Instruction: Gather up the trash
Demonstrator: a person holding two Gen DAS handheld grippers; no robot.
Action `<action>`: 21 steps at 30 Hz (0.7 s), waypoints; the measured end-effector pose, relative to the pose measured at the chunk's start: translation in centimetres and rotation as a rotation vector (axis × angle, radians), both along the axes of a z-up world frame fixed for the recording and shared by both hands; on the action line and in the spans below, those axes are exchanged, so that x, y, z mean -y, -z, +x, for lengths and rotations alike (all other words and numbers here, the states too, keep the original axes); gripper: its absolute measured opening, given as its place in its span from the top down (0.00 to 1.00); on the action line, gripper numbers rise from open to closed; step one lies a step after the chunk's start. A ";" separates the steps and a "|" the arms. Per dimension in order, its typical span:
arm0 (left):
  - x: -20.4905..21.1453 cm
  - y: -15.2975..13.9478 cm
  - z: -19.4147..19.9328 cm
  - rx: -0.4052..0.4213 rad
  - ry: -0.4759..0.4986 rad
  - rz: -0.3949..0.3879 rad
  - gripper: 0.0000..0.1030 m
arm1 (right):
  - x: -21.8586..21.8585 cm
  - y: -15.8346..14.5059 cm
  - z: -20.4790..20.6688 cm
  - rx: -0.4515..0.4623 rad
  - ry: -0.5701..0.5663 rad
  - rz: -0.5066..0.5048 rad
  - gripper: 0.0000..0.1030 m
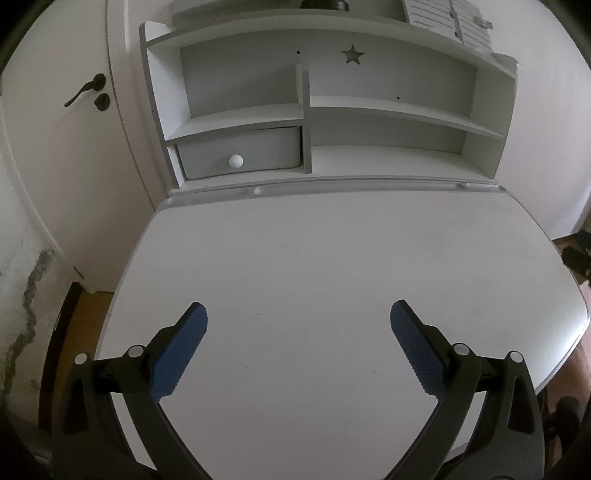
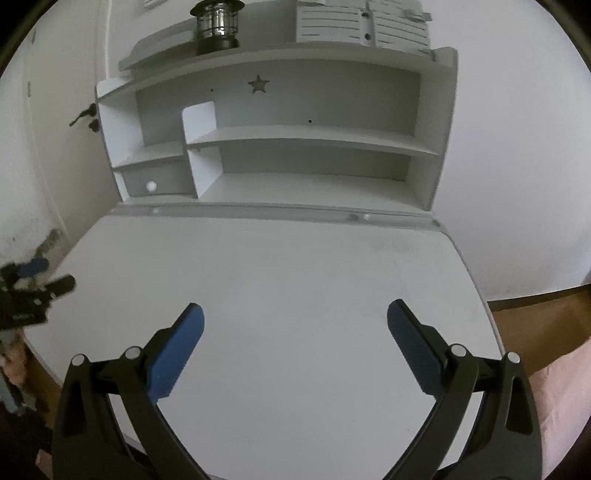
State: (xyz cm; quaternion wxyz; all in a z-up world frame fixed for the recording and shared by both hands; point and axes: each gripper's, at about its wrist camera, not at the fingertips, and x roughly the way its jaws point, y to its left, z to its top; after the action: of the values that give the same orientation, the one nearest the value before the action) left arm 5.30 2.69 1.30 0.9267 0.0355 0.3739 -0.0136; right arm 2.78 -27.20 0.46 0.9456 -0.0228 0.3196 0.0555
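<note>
I see no trash anywhere on the white bench, so either collecting is done or it lies out of view; I cannot tell which. My left gripper and right gripper hover over the bench, fingers spread wide, empty. Behind the bench, the white shelf unit is bare, and its grey drawer with the round white knob is closed.

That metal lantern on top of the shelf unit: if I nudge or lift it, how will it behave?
The lantern looks like shiny metal with a possible glass middle, so probably rigid, slick and somewhat fragile. It stands upright near the top shelf's front edge, so a push might tip it off. Its top is cropped, so any handle is unseen.
</note>
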 end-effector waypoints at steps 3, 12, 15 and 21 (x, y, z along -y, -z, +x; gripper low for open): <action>0.3 -0.2 -0.4 0.008 0.004 -0.010 0.06 | 0.4 0.7 0.3 -0.031 -0.008 0.011 0.07; 0.7 0.1 -0.6 0.000 0.013 0.001 0.06 | 0.4 0.6 0.4 -0.028 -0.015 0.014 0.07; 0.5 0.0 -0.6 0.003 0.012 -0.010 0.06 | 0.3 0.5 0.4 -0.024 -0.015 0.007 0.07; 0.4 -0.1 -0.6 0.006 0.006 -0.015 0.06 | 0.6 0.4 0.4 -0.024 -0.003 0.009 0.07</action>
State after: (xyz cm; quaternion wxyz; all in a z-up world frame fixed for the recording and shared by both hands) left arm 4.68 2.27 1.36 0.9280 0.0296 0.3709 -0.0194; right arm 3.19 -27.85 0.01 0.9417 -0.0185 0.3308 0.0588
